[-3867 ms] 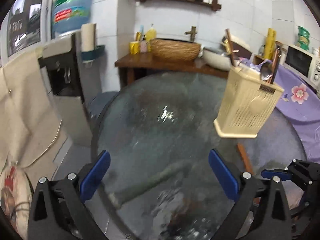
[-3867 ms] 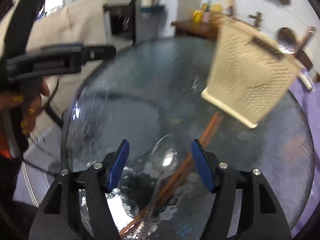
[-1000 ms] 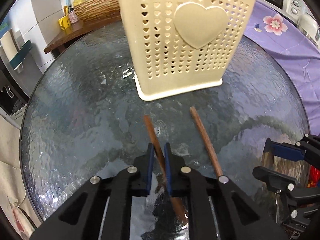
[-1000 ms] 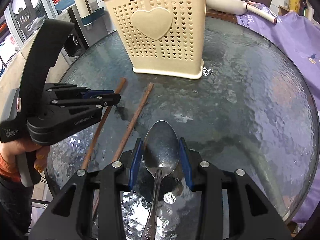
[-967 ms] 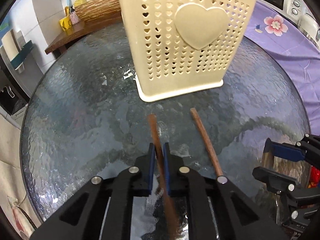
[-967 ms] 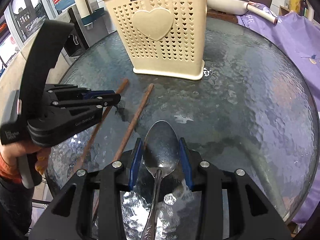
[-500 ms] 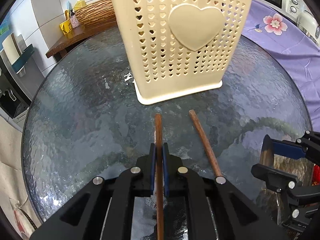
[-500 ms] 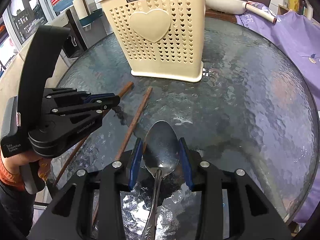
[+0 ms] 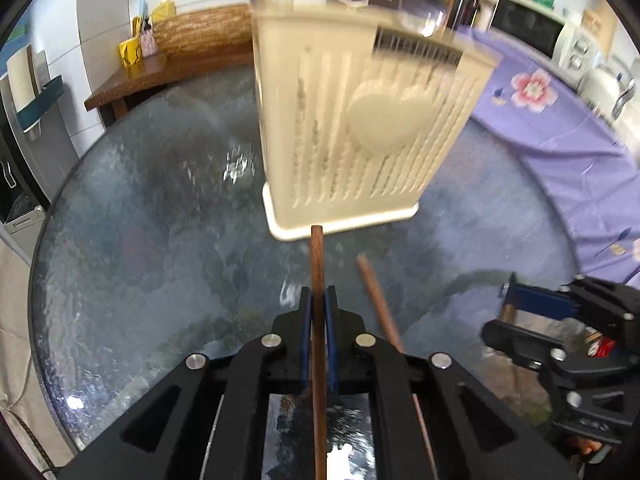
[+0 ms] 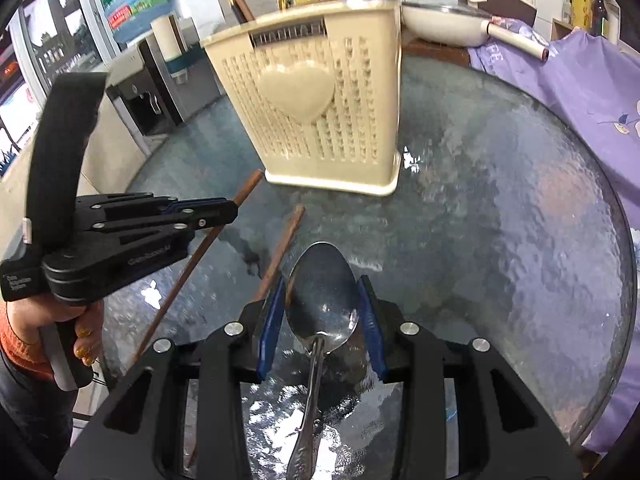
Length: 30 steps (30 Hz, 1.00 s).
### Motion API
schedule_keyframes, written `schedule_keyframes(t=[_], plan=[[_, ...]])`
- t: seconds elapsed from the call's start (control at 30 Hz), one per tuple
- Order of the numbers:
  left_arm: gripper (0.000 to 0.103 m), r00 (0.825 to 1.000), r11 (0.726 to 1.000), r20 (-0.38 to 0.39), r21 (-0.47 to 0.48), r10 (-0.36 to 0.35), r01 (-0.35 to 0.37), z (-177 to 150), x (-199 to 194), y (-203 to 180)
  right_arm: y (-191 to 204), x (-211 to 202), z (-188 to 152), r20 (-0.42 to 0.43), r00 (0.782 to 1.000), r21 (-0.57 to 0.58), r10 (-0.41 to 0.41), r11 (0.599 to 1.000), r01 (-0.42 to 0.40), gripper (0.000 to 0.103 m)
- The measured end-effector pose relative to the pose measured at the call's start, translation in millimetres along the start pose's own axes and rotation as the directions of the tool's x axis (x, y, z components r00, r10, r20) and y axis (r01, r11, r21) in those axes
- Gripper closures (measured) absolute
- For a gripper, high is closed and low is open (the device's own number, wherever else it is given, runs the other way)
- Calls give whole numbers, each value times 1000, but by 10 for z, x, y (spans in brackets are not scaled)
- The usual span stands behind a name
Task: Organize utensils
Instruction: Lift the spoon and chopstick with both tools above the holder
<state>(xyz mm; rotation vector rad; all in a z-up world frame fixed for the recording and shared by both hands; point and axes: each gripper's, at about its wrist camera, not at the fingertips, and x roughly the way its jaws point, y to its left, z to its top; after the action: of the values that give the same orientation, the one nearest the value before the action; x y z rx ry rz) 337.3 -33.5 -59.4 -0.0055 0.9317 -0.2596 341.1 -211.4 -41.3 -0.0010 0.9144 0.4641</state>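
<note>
A cream perforated utensil holder (image 9: pixel 360 128) with a heart stands on the round glass table (image 9: pixel 140 220); it also shows in the right wrist view (image 10: pixel 320 112), with a spoon and other utensils inside. My left gripper (image 9: pixel 317 300) is shut on a brown chopstick (image 9: pixel 317 272) and holds it off the glass, tip towards the holder's base. It also shows in the right wrist view (image 10: pixel 228 210). A second chopstick (image 9: pixel 374 292) lies on the glass to its right. My right gripper (image 10: pixel 322 292) is shut on a metal spoon (image 10: pixel 322 300), low over the table.
A purple flowered cloth (image 9: pixel 560 120) covers a surface to the right. A wooden side table (image 9: pixel 132 80) with a woven basket stands behind. A water dispenser (image 10: pixel 160 76) and a pan (image 10: pixel 444 20) are at the back.
My left gripper has closed on one chopstick and lifted it, levelling it towards the holder. My right gripper has stayed shut on the spoon and lifted slightly.
</note>
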Motion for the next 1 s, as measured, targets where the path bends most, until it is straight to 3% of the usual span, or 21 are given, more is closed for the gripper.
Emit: schedule_keyframes(t=[0.17, 0.37, 1.0], plan=[[96, 992, 999, 118, 6, -50, 50, 113, -518, -27, -38, -218, 128, 59, 997, 26, 56, 998, -58, 66], [96, 973, 998, 221, 18, -64, 61, 116, -975, -98, 2, -482, 228, 118, 989, 19, 92, 995, -95, 66], [96, 926, 993, 359, 62, -113, 97, 183, -1567, -163, 209, -778, 484, 168, 980, -47, 105, 994, -99, 66]])
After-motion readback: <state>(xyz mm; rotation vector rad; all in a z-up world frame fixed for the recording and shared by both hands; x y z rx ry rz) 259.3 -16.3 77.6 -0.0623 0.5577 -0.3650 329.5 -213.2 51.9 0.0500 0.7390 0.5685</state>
